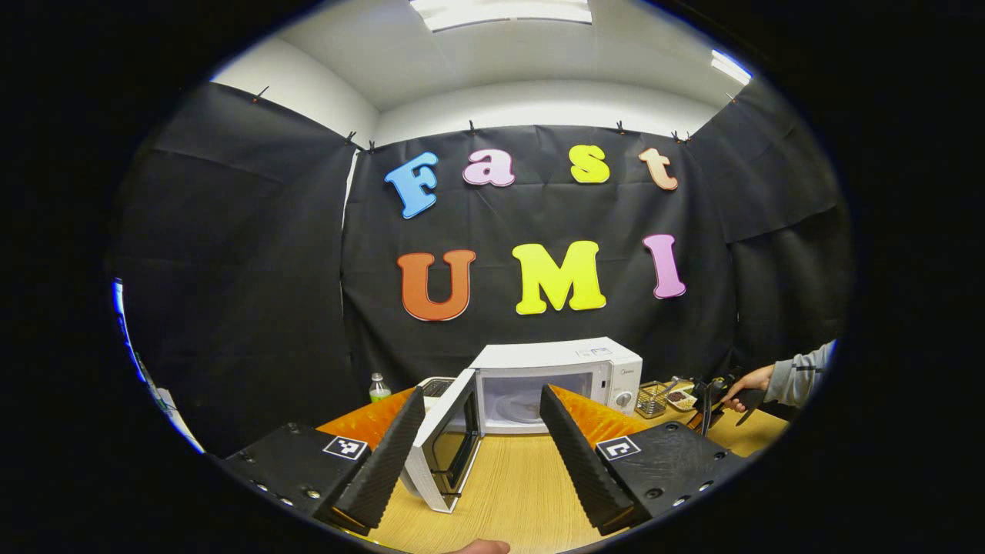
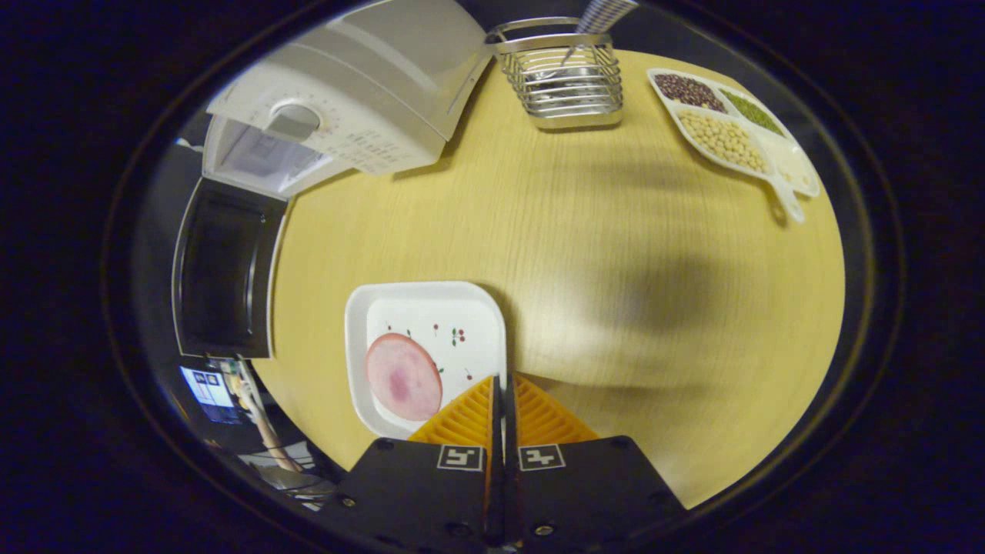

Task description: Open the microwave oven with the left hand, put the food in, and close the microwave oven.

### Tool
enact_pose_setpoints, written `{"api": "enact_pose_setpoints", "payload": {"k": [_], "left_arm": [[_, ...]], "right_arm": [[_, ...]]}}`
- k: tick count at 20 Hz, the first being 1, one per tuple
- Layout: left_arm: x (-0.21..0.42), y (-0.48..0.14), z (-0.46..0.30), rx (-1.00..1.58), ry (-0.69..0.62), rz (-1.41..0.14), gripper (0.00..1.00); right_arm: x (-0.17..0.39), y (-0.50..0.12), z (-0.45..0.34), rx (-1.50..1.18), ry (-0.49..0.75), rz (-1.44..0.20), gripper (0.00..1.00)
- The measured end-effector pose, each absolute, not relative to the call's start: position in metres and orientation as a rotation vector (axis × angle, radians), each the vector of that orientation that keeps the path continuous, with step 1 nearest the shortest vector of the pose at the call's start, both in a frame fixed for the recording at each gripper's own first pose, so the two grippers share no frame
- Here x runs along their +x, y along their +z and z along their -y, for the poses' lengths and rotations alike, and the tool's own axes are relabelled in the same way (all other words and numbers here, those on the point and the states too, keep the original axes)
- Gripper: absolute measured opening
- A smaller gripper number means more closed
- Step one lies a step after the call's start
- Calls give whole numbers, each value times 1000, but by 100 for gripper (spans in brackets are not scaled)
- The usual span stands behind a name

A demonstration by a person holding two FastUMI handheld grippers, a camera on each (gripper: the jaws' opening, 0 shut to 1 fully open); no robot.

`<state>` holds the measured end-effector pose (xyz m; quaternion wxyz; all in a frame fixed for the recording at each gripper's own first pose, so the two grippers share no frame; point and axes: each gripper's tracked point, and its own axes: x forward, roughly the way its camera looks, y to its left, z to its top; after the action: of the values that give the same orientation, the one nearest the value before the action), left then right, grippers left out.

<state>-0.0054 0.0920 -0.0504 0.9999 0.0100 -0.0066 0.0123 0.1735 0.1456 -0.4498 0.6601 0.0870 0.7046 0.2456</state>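
Microwave door open; food plate gripped at its rim.

Left to right: white box-shaped microwave oven [image 1: 558, 381] at the wooden bench's [image 2: 585, 254] far edge, door [image 1: 446, 438] swung wide; left gripper [image 1: 481, 442] jaws spread, empty; right gripper [image 2: 504, 400] clamped on the square white plate [image 2: 427, 350] (pink ham slice [image 2: 403, 377]), probably for lifting inside.

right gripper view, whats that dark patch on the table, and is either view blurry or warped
Right gripper view: the patch is a soft shadow on the table, not a stain; the dish of beans stays sharp. Left gripper view: fisheye bends the ceiling lights; the microwave with its open door is sharp.
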Motion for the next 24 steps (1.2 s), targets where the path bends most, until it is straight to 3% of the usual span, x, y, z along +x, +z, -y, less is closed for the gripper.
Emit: {"api": "enact_pose_setpoints", "payload": {"k": [10, 17, 18, 20, 21, 22, 24], "left_arm": [[-16, -60, -102, -7, 30, 14, 92], [-26, -68, -139, -41, 79, 21, 92], [-26, -71, -143, -48, 82, 18, 92], [-29, -79, -155, -60, 95, 8, 92], [-31, -82, -162, -64, 104, 2, 82], [-32, -86, -168, -70, 114, -4, 92], [-36, -92, -179, -81, 129, -12, 92]], "right_arm": [[151, -432, -175, 617, 639, -1527, 4], [124, -399, -237, 722, 511, -1460, 4], [118, -398, -249, 710, 513, -1457, 0], [102, -394, -270, 686, 496, -1478, 4], [93, -396, -280, 676, 477, -1506, 4], [85, -396, -290, 667, 468, -1527, 4], [79, -395, -314, 663, 469, -1520, 4]]}}
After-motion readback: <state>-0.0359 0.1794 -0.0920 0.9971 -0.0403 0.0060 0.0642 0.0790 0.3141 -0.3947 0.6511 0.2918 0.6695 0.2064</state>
